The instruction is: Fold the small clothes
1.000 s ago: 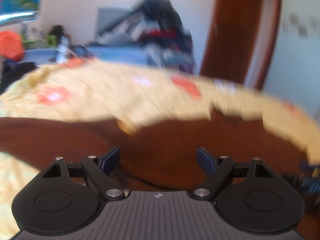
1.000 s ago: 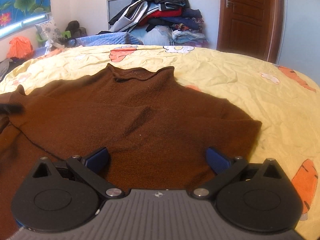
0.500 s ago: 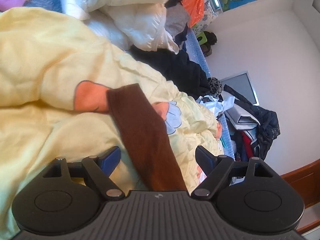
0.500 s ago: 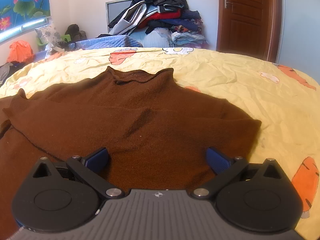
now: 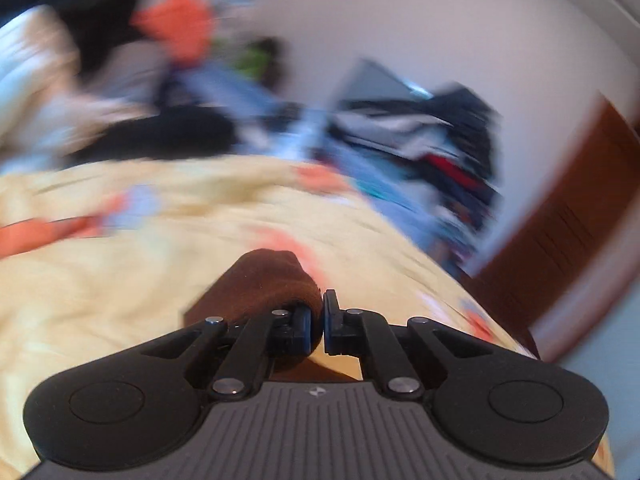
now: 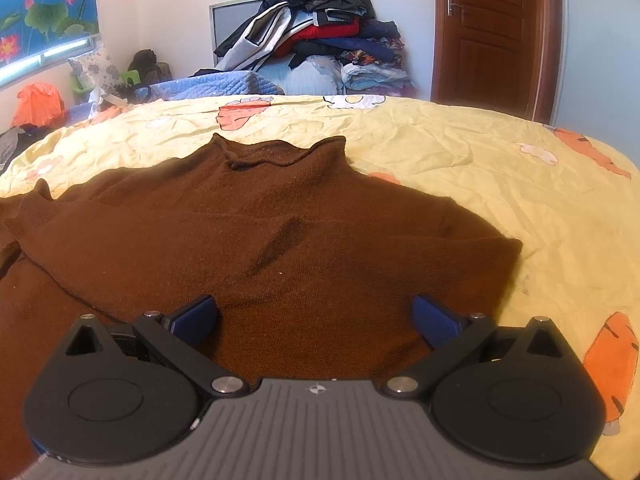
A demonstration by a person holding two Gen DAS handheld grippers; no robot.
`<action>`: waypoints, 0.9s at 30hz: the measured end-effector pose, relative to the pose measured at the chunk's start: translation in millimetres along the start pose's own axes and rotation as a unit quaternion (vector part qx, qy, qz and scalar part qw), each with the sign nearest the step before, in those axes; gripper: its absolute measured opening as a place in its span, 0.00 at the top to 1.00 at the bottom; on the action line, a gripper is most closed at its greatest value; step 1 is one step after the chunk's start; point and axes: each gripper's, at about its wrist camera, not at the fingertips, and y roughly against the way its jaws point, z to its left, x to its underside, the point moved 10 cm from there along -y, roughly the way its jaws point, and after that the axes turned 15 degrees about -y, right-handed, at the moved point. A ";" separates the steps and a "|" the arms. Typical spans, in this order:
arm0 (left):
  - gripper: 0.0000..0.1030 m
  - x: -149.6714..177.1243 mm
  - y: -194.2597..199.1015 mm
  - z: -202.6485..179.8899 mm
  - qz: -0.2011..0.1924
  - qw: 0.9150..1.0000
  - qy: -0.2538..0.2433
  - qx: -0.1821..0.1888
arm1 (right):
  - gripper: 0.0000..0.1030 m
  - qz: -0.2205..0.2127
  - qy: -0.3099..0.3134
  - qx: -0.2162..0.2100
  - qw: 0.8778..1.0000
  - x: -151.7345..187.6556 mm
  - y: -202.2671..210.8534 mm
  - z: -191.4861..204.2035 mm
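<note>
On the bed: a yellow quilt printed with orange carrots and pale flowers [image 6: 460, 152] covers the whole bed, creased all over.
Sweater: a dark brown knitted sweater with a rolled high collar [image 6: 280, 232] lies spread flat on the quilt, collar pointing toward the far edge of the bed, body toward the near edge.
Sweater's sleeve: in the left wrist view a narrow brown knitted end of the sweater [image 5: 272, 284] stands bunched above the quilt, right at the tong tips.
Left tongs [image 5: 317, 322]: the jaws have just been closing and now stand together, pinching the brown fabric, which bulges up over the left finger; the rest of that view is smeared by motion.
Right tongs [image 6: 316, 316]: wide open, nothing between the blue pads [image 6: 196, 316], poised over the sweater's lower body near the bed's near edge.
Beyond the bed: a heap of dark, red and blue folded clothes [image 6: 320, 40] rises against the white wall past the far edge.
Door: a brown wooden panel door [image 6: 488, 32] stands to the right of that heap.
</note>
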 end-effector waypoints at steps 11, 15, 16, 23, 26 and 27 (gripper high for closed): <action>0.95 158.3 9.4 -262.4 0.032 0.921 -0.368 0.123 | 0.00 -0.007 -0.037 -0.027 0.999 -2.7 7.0 -5.5; 0.95 173.5 -2.9 -246.0 0.039 0.922 -0.372 0.105 | 0.00 -0.006 -0.053 -0.043 0.998 -5.0 8.4 -8.2; 0.95 173.7 -4.7 -242.4 0.043 0.924 -0.367 0.103 | 0.00 -0.005 -0.055 -0.044 0.998 -6.0 8.6 -8.2; 0.95 182.8 2.1 -251.0 0.058 0.913 -0.393 0.097 | 0.00 0.084 -0.169 -0.161 0.969 -43.7 19.1 60.6; 0.95 185.9 4.8 -256.7 0.052 0.903 -0.417 0.087 | 0.01 0.184 -0.112 -0.214 0.953 -46.7 9.8 131.6; 0.95 185.8 5.8 -258.0 0.052 0.902 -0.420 0.088 | 0.02 0.215 -0.092 -0.229 0.945 -45.1 4.5 153.1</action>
